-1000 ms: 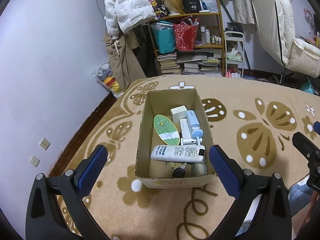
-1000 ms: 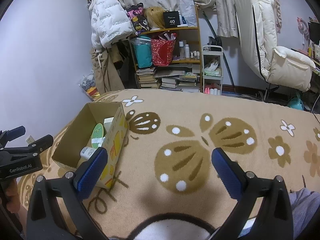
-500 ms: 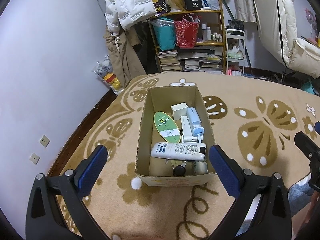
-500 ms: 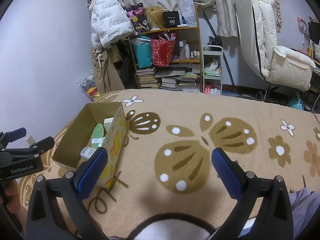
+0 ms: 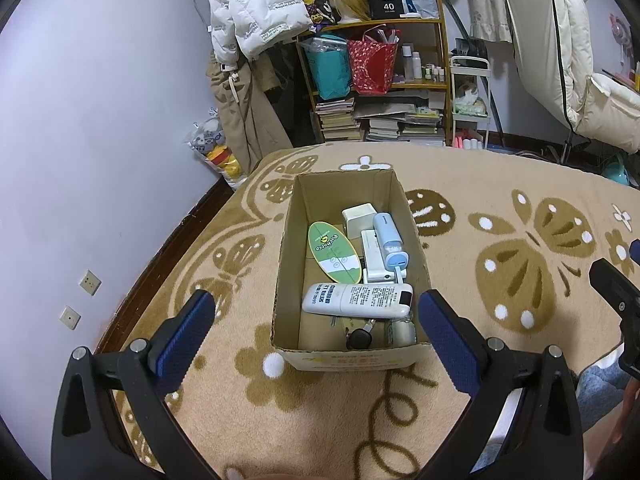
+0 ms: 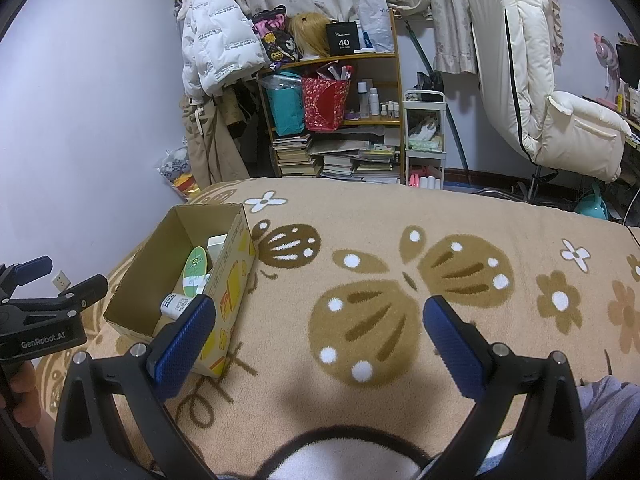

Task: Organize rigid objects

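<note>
An open cardboard box [image 5: 288, 240] [image 6: 236, 264] stands on the tan butterfly-pattern blanket. Inside lie a white tube with blue print [image 5: 356, 300], a green oval case [image 5: 330, 252], a pale blue bottle [image 5: 390, 236], a white cube [image 5: 359, 219], a white flat device [image 5: 374, 258] and a black cap [image 5: 359, 338]. My left gripper [image 5: 316, 336] hovers open above the box's near end, holding nothing. My right gripper [image 6: 318, 344] is open and empty over bare blanket, to the right of the box.
The blanket [image 6: 400, 248] spreads wide to the right. A wooden shelf [image 5: 400, 80] with books, bags and bottles stands beyond it, beside hanging coats [image 5: 248, 16] and a cream padded chair [image 6: 532, 80]. A hand [image 6: 24, 388] holds the left gripper's handle.
The left gripper has drifted slightly back and up, so the box sits a little farther away in its view. The right gripper has barely moved.
</note>
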`<control>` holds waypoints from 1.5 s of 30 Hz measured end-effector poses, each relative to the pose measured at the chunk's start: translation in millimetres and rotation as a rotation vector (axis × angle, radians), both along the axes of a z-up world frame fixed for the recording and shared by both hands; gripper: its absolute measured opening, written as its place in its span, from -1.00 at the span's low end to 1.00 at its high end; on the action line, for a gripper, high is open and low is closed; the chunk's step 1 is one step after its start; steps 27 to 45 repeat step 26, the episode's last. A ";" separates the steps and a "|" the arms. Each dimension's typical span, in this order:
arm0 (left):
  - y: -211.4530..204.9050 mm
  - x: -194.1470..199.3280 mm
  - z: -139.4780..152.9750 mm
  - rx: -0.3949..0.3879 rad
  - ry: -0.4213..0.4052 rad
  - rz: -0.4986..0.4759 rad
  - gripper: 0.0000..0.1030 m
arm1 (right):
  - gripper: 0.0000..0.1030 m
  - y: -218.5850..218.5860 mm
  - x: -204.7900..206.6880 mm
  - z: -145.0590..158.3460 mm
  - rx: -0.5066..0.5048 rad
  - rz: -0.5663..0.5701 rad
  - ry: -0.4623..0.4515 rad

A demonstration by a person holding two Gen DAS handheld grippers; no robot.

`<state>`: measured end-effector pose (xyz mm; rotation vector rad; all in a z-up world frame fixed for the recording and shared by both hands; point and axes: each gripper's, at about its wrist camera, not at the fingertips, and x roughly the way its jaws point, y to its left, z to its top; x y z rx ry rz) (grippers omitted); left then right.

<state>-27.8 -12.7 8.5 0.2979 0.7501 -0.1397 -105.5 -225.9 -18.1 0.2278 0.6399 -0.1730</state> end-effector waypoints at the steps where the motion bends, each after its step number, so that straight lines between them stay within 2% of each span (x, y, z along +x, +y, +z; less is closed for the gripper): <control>1: 0.0 -0.1 -0.1 -0.001 0.000 -0.001 0.95 | 1.00 -0.1 0.0 0.1 0.000 0.001 0.000; 45: -1.3 -0.6 -2.4 0.001 0.007 -0.004 0.95 | 1.00 -0.7 0.1 -0.6 -0.003 -0.002 -0.001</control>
